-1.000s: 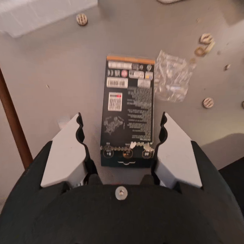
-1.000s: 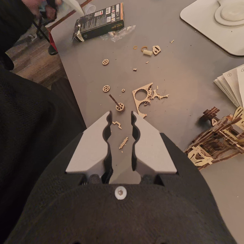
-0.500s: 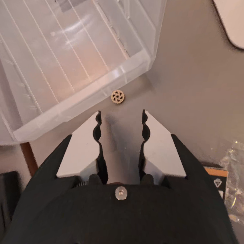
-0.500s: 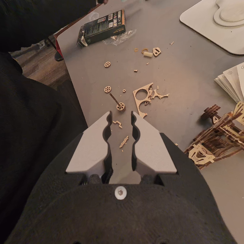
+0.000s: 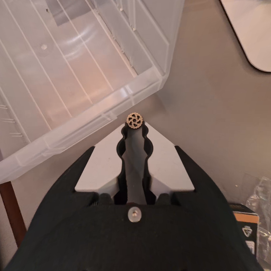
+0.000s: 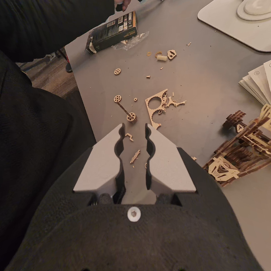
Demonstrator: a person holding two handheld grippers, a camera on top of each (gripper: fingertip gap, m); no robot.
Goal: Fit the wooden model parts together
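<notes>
The left gripper (image 5: 134,124) has its fingers (image 5: 102,158) drawn narrow about a small wooden gear (image 5: 134,121) pinched edgewise at their very tips, just short of the clear plastic bin (image 5: 88,114), likely to carry it to the axle; whether it rests on the worktop (image 5: 205,132) or hangs clear is hard to tell. The right gripper (image 6: 134,126) hovers with fingers (image 6: 165,158) parted and holding nothing, the wheel-and-axle piece (image 6: 127,112) just ahead of their tips and the half-built wooden model (image 6: 242,154) off to their right, cut by the frame edge; the left gripper is hidden behind a dark sleeve (image 6: 51,25).
</notes>
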